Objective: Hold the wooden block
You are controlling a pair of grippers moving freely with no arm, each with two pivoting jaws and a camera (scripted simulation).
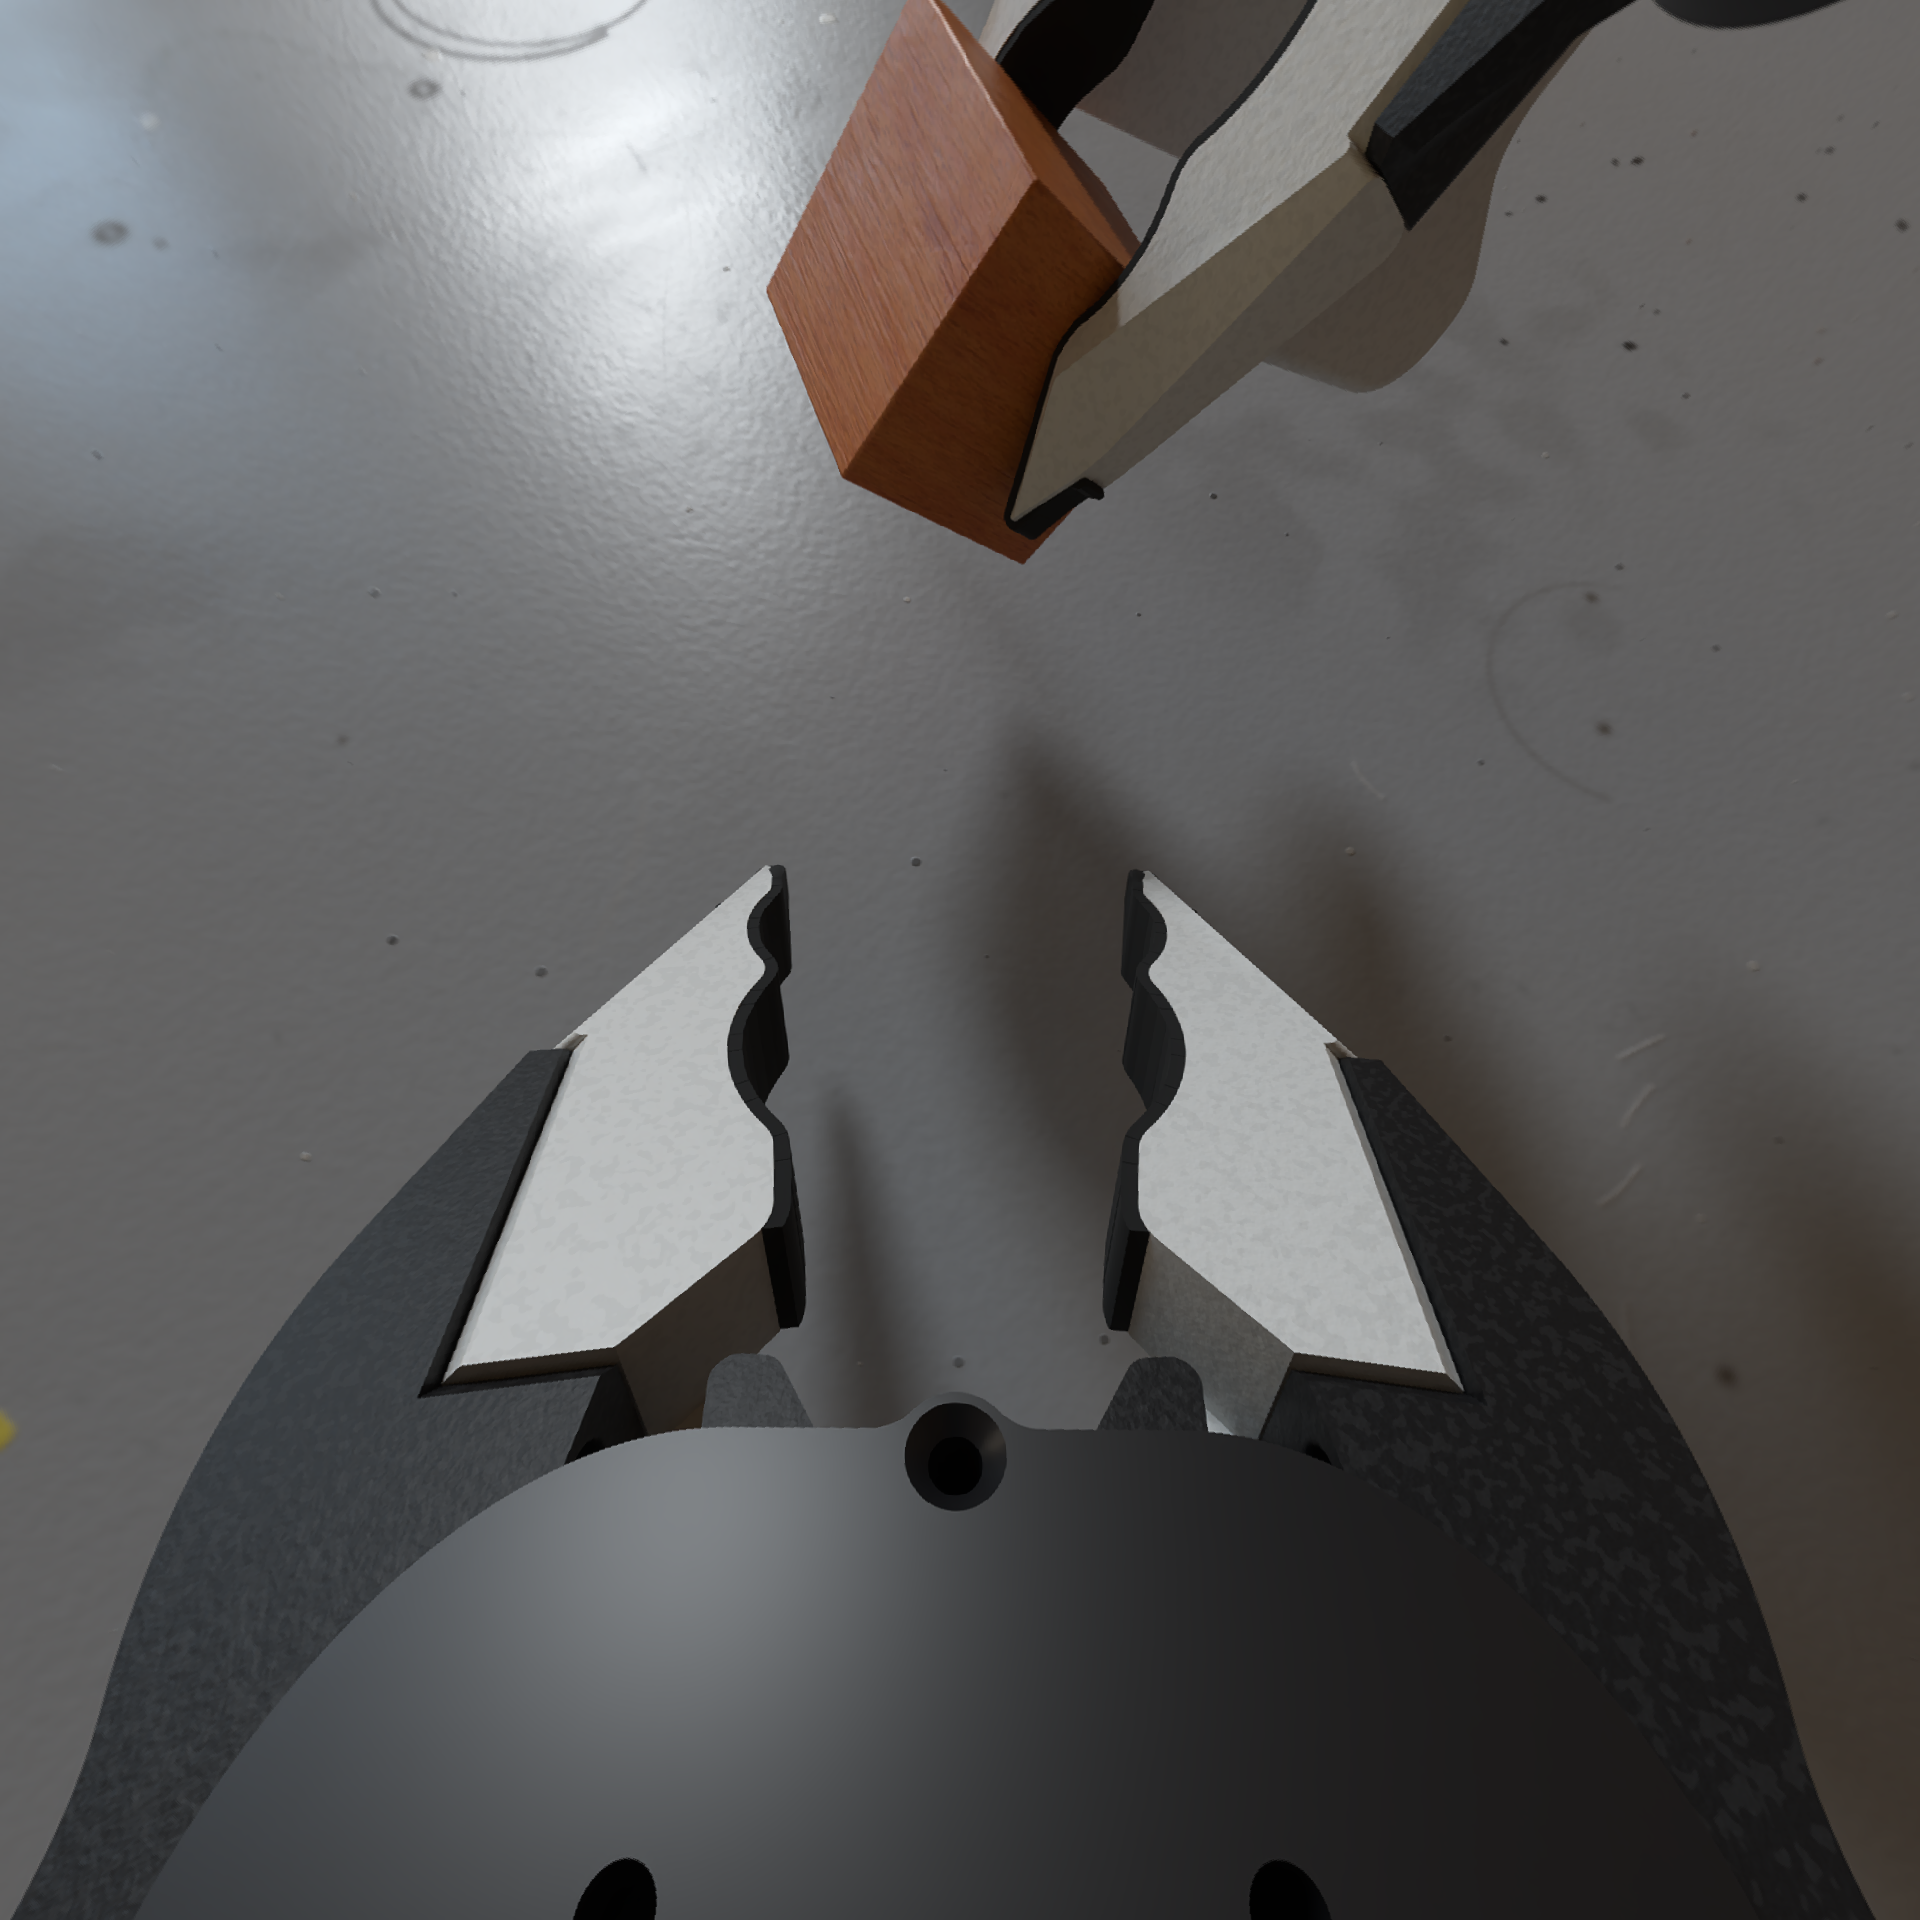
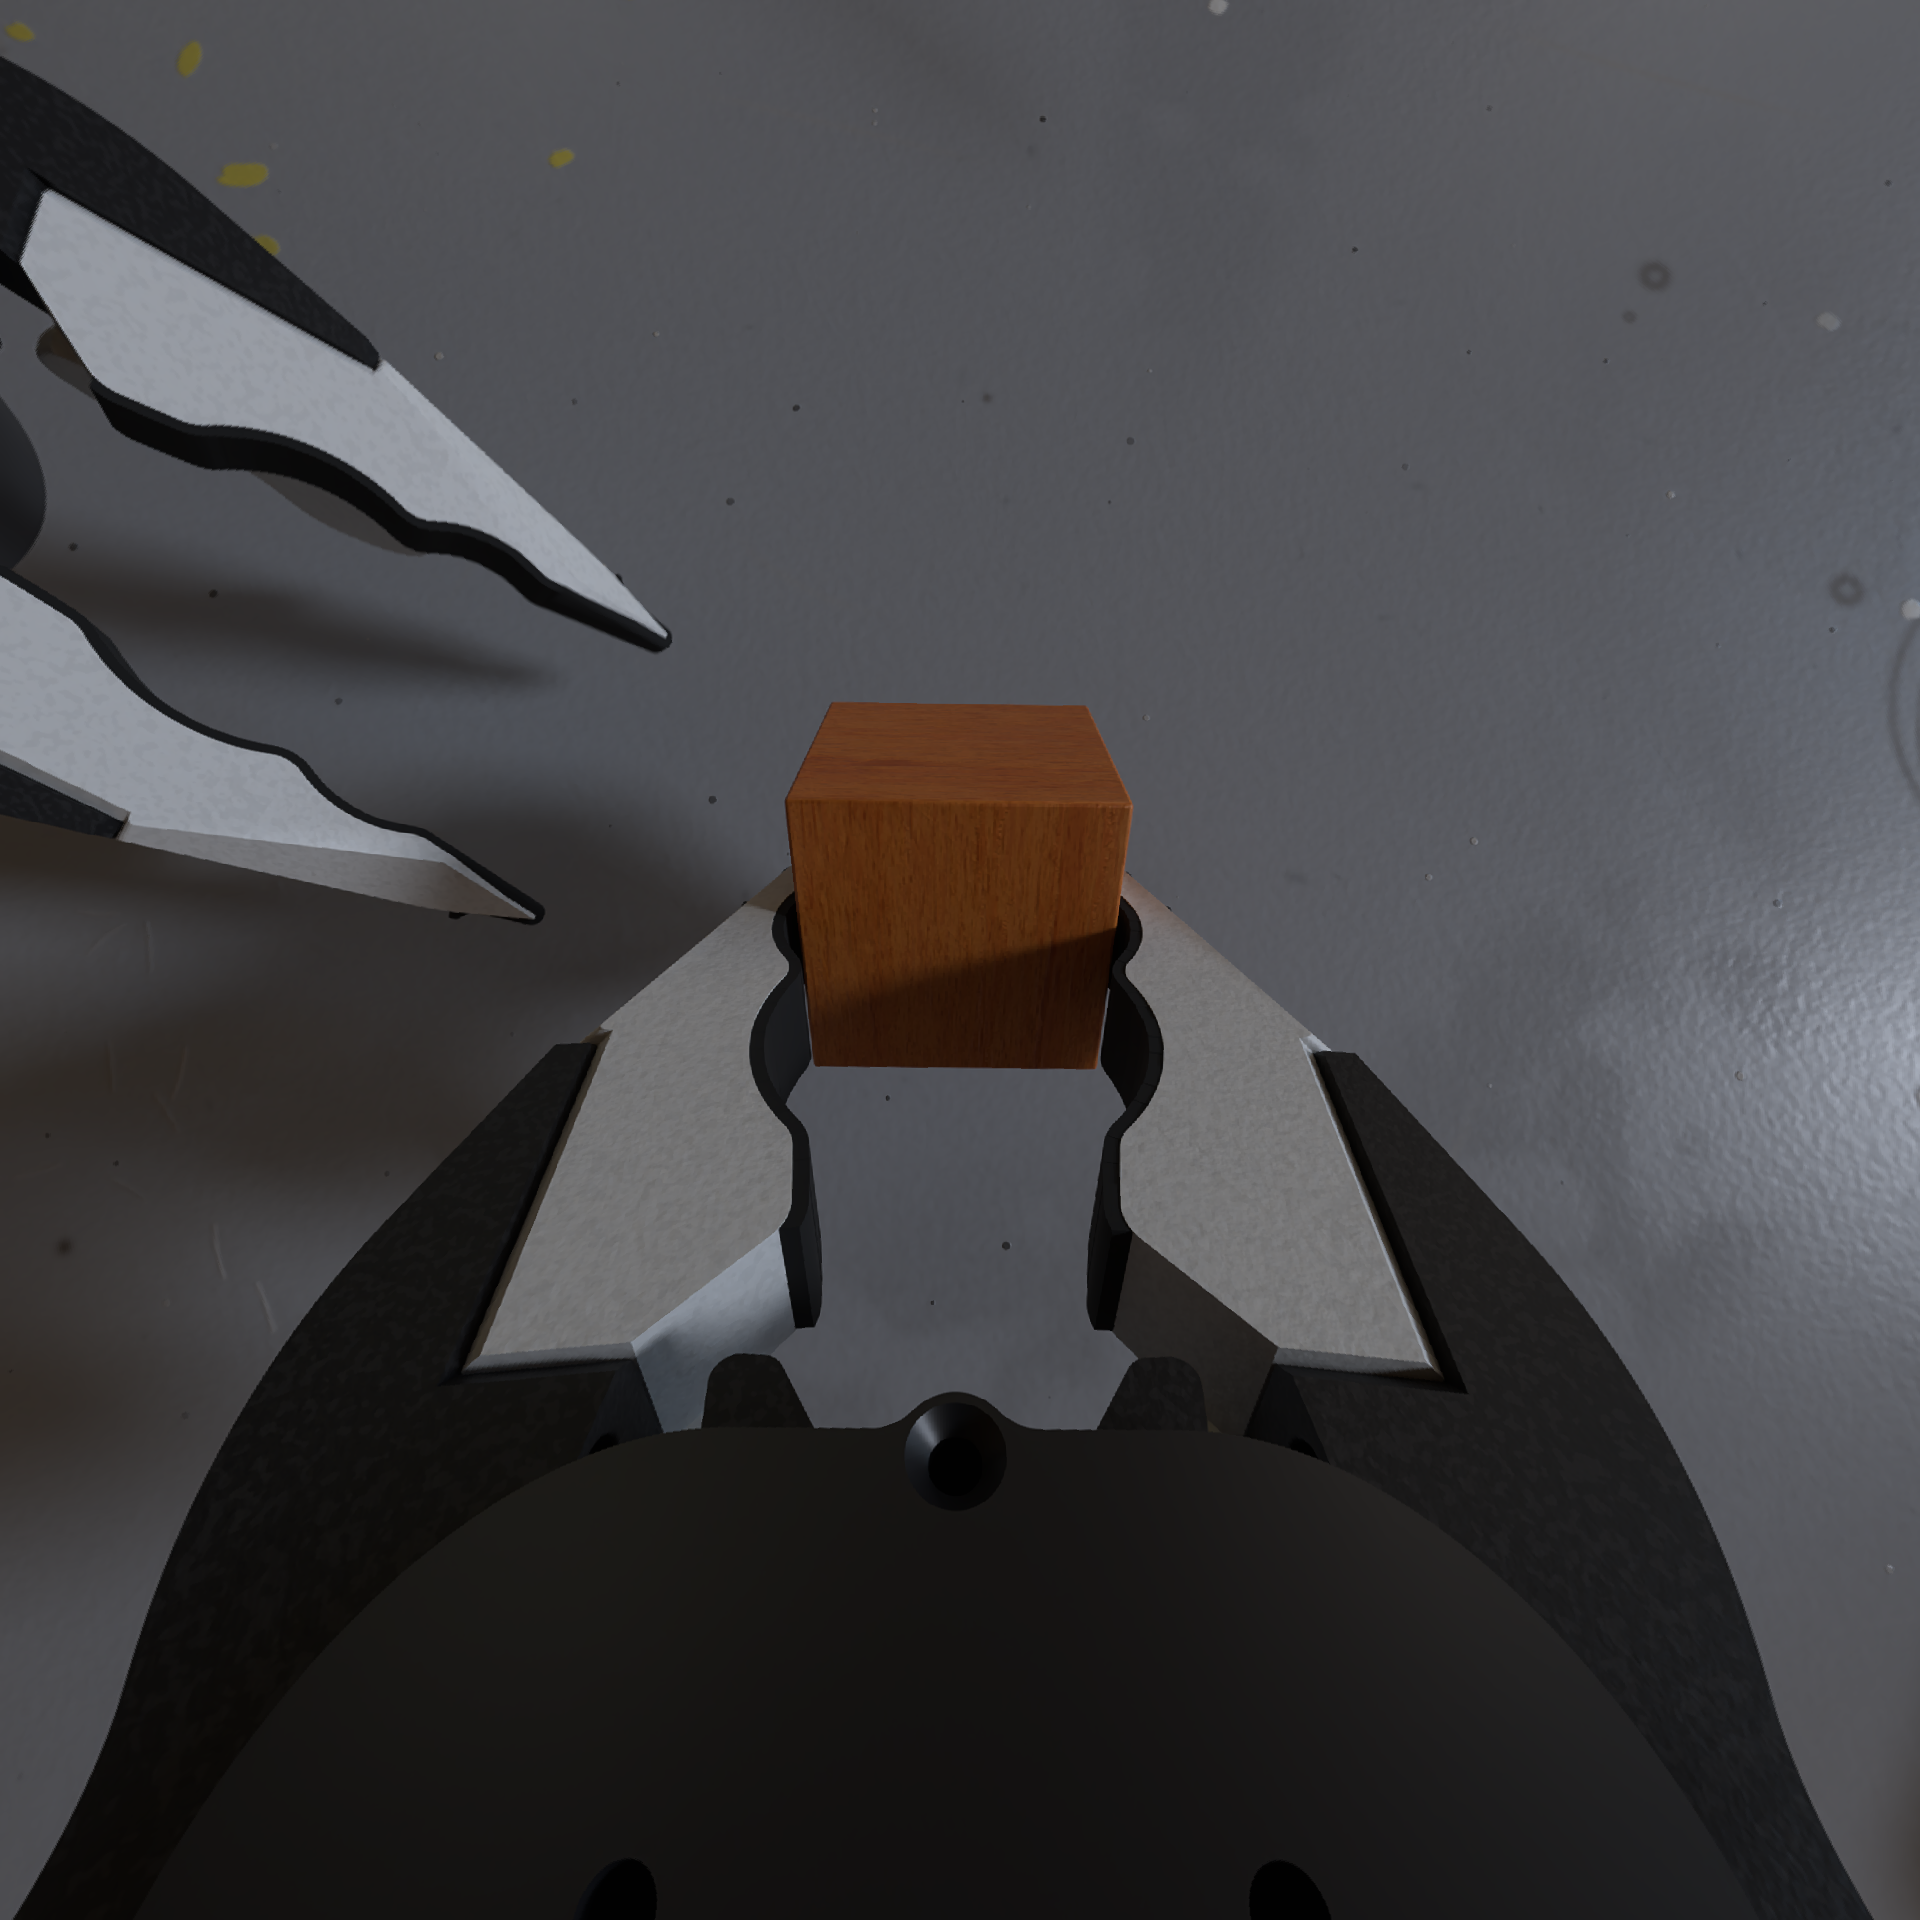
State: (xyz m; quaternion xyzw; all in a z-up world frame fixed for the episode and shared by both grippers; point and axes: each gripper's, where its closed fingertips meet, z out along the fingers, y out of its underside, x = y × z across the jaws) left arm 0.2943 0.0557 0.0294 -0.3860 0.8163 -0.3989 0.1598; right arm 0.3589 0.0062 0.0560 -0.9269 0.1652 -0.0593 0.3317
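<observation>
The wooden block is reddish brown and box-shaped. My right gripper is shut on it, with the fingertips pressed against its two sides, and holds it above the grey surface. In the left wrist view the block shows at the top, tilted, with the right gripper's fingers clamped on it. My left gripper is open and empty, below and short of the block. It also shows in the right wrist view at the left, jaws apart, its tips a little left of the block.
A grey, speckled, glossy surface lies under both grippers, with faint ring marks and dark spots. A few small yellow flecks lie at the upper left of the right wrist view.
</observation>
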